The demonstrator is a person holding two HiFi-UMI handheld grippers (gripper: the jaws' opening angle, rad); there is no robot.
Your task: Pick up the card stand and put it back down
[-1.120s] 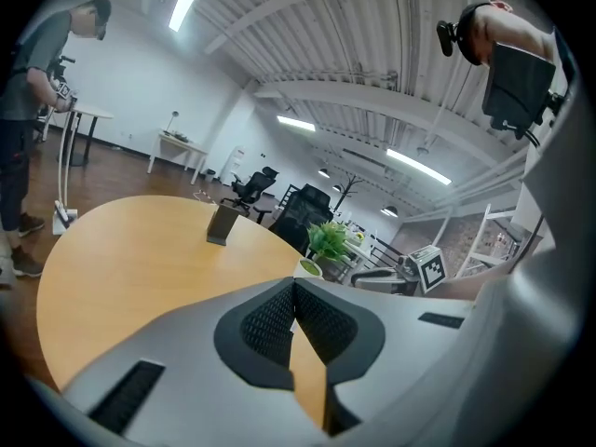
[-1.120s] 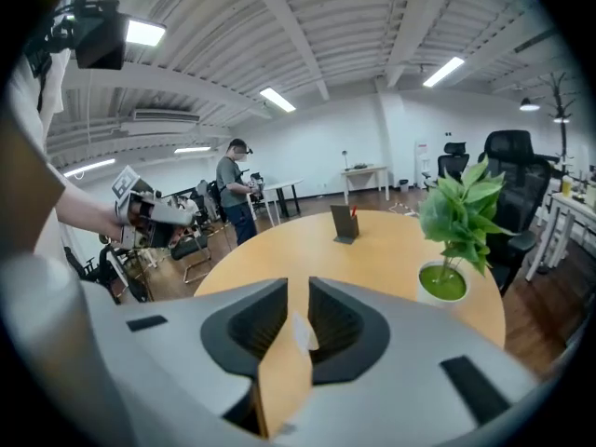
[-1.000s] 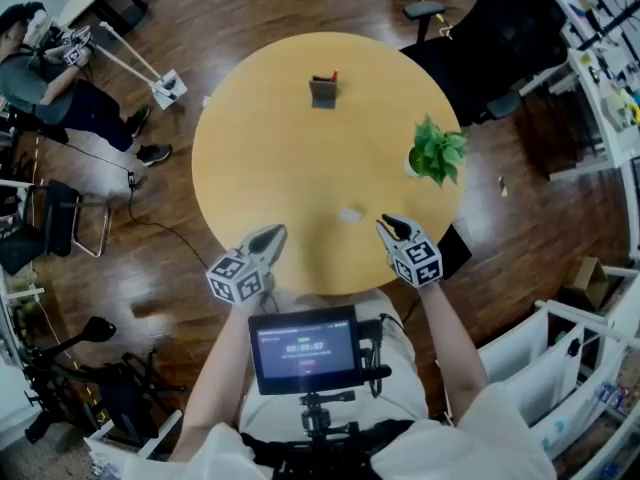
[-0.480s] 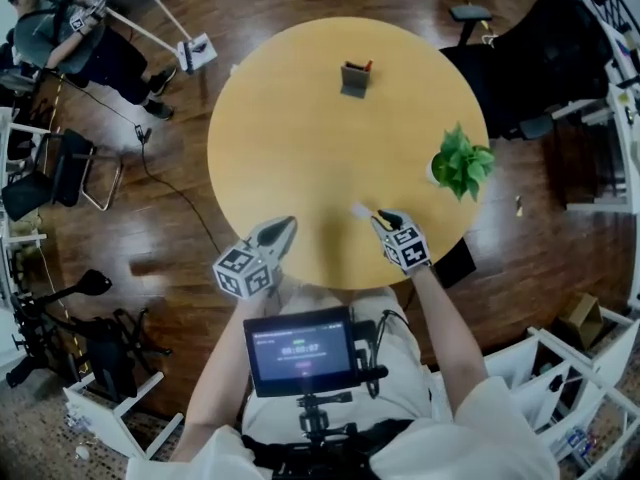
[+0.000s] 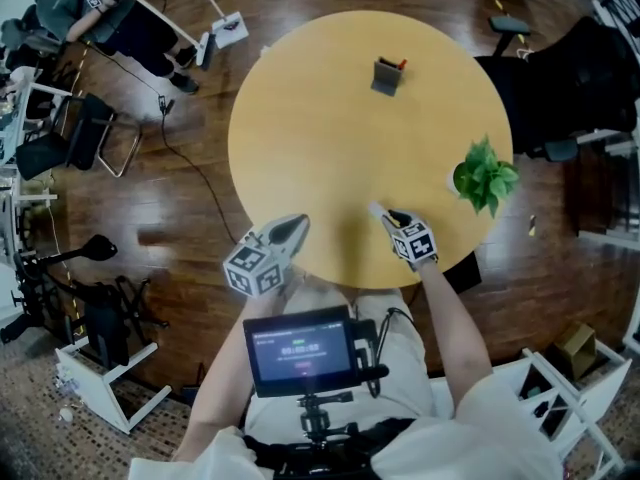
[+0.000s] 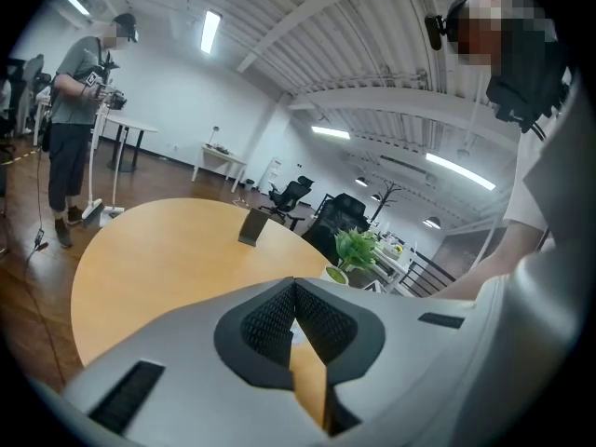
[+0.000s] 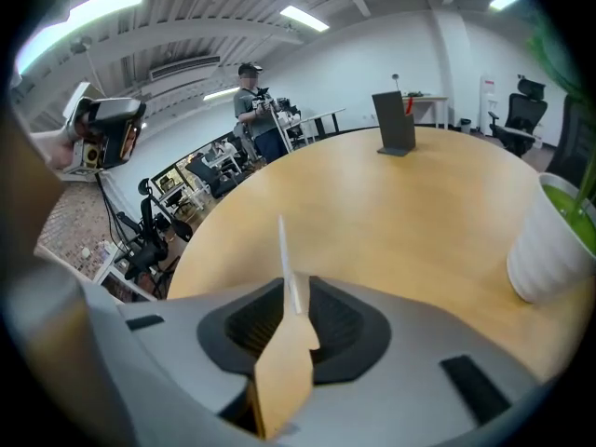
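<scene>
Left hand-held gripper [image 5: 297, 225], right hand-held gripper [image 5: 392, 216]: grey shells, black ribbed pads [image 6: 270, 324], marker cubes [image 5: 250, 268]. Sleeves [image 5: 500, 408] probably white.

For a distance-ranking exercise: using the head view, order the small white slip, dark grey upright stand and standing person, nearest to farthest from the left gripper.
1. Small white slip: near table edge.
2. Dark grey upright stand: table's far side.
3. Standing person: floor, upper left.

Surface: round light-wood table [image 5: 300, 138] | far side: dark upright stand [image 5: 387, 76] | right edge: leafy plant in white pot [image 5: 485, 176] | near edge, right of centre: thin white piece [image 5: 376, 209], upright
</scene>
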